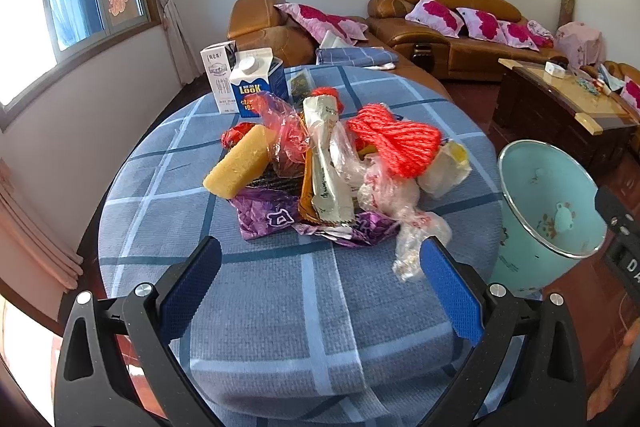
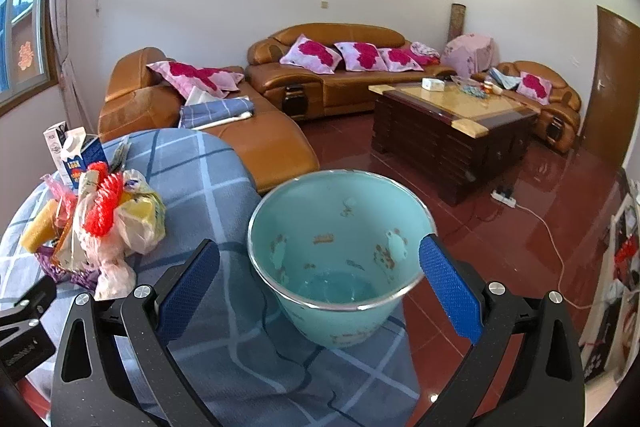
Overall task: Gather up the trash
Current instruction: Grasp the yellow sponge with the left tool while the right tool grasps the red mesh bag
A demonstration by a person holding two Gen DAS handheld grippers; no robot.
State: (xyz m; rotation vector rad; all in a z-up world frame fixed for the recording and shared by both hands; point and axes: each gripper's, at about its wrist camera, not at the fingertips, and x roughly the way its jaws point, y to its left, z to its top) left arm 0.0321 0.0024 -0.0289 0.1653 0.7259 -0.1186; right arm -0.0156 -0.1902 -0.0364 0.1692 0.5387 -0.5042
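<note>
A heap of trash [image 1: 320, 171] is lying in the middle of a round surface [image 1: 248, 307] draped in blue plaid cloth, as the left tool [image 1: 320, 291] is hanging open just short of it, gripping nothing. The pile is mixing a yellow sponge [image 1: 240, 163], a skein of red yarn [image 1: 396, 139], a purple wrapper [image 1: 264, 219], a long snack packet [image 1: 330, 167] and crumpled clear plastic bags [image 1: 404, 211]; two milk cartons [image 1: 244, 79] are standing upright behind it. The right tool [image 2: 320, 287], jaws likewise spread and empty, is facing a pale green bin [image 2: 336, 251] that appears to be sitting at the cloth's edge, well to the right of the heap and seemingly holding no trash. Collecting looks to be only at its opening step, with nothing yet lifted. The next move is likely calling for the left tool to advance and close on the nearest piece, probably the plastic bag trailing toward its right finger [image 1: 448, 291], then carry it across to the bin. Thin film is asking for a firm pinch, since neighbouring scraps may be dragging along.
</note>
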